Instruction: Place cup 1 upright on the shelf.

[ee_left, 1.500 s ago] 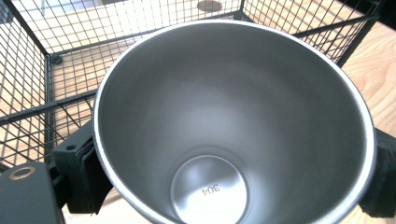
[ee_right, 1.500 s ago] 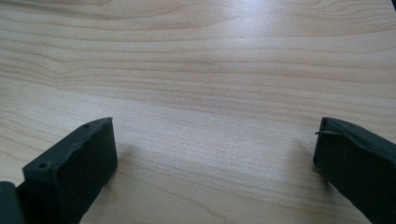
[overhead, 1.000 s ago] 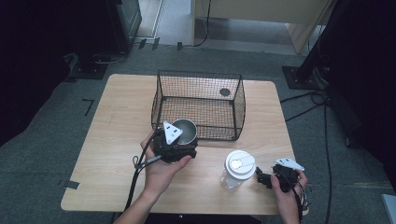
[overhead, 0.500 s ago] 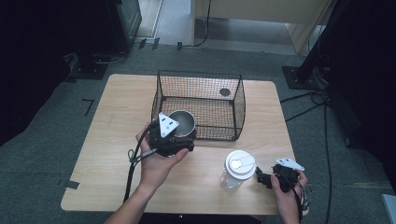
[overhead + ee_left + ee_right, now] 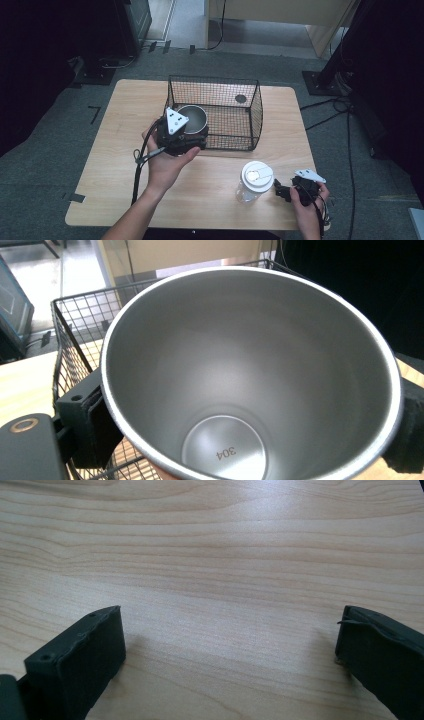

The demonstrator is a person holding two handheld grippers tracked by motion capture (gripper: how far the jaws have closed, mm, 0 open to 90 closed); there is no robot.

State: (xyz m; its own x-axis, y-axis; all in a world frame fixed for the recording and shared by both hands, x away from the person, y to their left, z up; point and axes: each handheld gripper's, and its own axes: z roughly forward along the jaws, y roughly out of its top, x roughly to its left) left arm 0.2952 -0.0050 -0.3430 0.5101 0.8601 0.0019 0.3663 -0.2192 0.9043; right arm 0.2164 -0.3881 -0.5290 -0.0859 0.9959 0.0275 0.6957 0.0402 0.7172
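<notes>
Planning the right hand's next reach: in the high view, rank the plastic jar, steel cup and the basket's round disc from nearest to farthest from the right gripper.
1. Plastic jar, just beside the right gripper.
2. Steel cup, held by the left gripper at the basket's near-left corner.
3. Round disc, at the basket's far side.

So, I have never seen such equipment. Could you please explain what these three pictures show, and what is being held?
A person sits at a wooden table and holds a hand tool with two black jaws, like tongs, in each hand. One picture looks down from above. The other two come from small cameras riding on each tool. The left tongs grip a steel cup by its sides, at the near left corner of a black wire basket. The right tongs rest open just above bare wood, holding nothing. A clear jar with a white lid stands beside them.
</notes>
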